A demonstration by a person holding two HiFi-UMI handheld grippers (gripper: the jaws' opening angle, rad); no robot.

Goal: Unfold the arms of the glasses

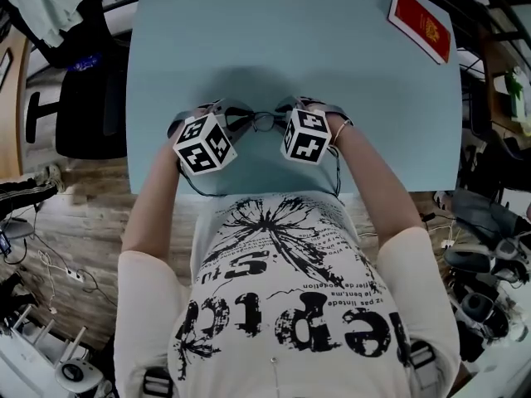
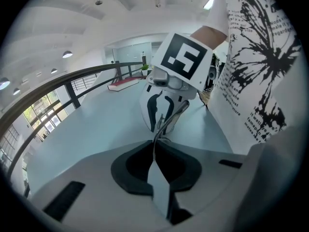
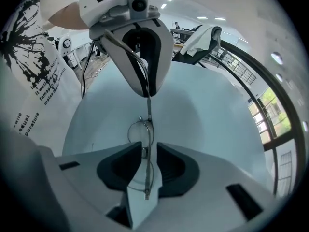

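Left tool point(image 2: 155, 146): jaws drawn together on a thin metal part of the glasses point(image 1: 264, 121), which comes out from between the pads and runs toward the opposite tool. Which part of the frame is pinched cannot be told from this view.

Right tool point(image 3: 145, 151): jaws stand moderately apart. The frame of the glasses passes edge-on through the gap, one round lens point(image 3: 141, 132) just beyond the pads. No pad is seen pressing on the frame.

Position of the glasses: between the two tools, spanning from one to the other, over the near part of the counter point(image 1: 290, 40), close to the person's body. In the right gripper view, a slim temple arm point(image 3: 126, 57) runs along the face of the left tool to its tip. Whether the glasses touch the counter surface cannot be told.

Surroundings: a red booklet point(image 1: 421, 23) lies at the far right corner of the counter, well apart from the glasses. A black chair point(image 1: 83, 98) stands beside the counter's left edge.
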